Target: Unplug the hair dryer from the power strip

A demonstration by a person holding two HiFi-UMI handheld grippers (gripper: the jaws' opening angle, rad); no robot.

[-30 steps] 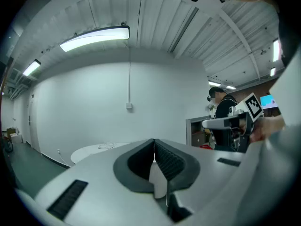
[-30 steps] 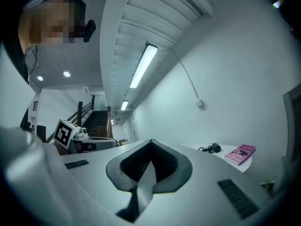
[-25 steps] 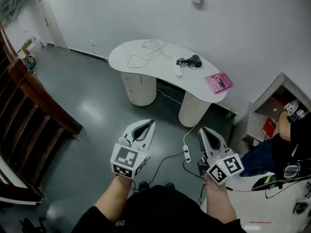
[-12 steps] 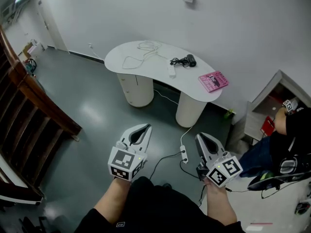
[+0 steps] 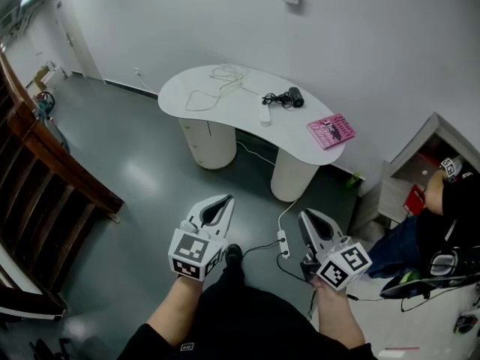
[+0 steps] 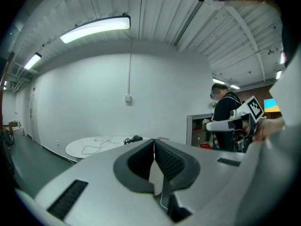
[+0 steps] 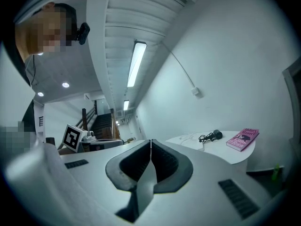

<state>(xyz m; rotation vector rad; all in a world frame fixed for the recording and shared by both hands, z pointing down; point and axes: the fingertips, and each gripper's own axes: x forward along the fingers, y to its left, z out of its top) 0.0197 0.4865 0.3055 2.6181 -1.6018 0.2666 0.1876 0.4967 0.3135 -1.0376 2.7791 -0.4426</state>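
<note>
With left gripper (image 5: pixel 220 201) and right gripper (image 5: pixel 310 216) both closed empty, well apart from the hair dryer (image 5: pixel 294 95) by the power strip (image 5: pixel 265 113) on the white table (image 5: pixel 217 115): probably best pinching the stiff plug, not the limp cord (image 5: pixel 274 98), bracing the light strip.

A white table (image 5: pixel 240 115) is seen against a white wall (image 5: pixel 375 43) and a glossy dark grey-green floor (image 5: pixel 135 193). A black hair dryer (image 5: pixel 294 96) with a black cord is shown toward two o'clock on the tabletop. A white power strip (image 5: pixel 265 112) is seen at its seven o'clock, and a thin white cable (image 5: pixel 217 81) toward eleven o'clock. A pink book (image 5: pixel 331 131) (dark lettering on its cover) is seen at the four o'clock end. A dark red-brown wooden railing (image 5: pixel 52 163) is found at nine o'clock of the head view. The left gripper (image 5: pixel 223 200) and the right gripper (image 5: pixel 307 215) are shelled in white, padded in ribbed dark grey, and patterned with black-and-white square markers.
</note>
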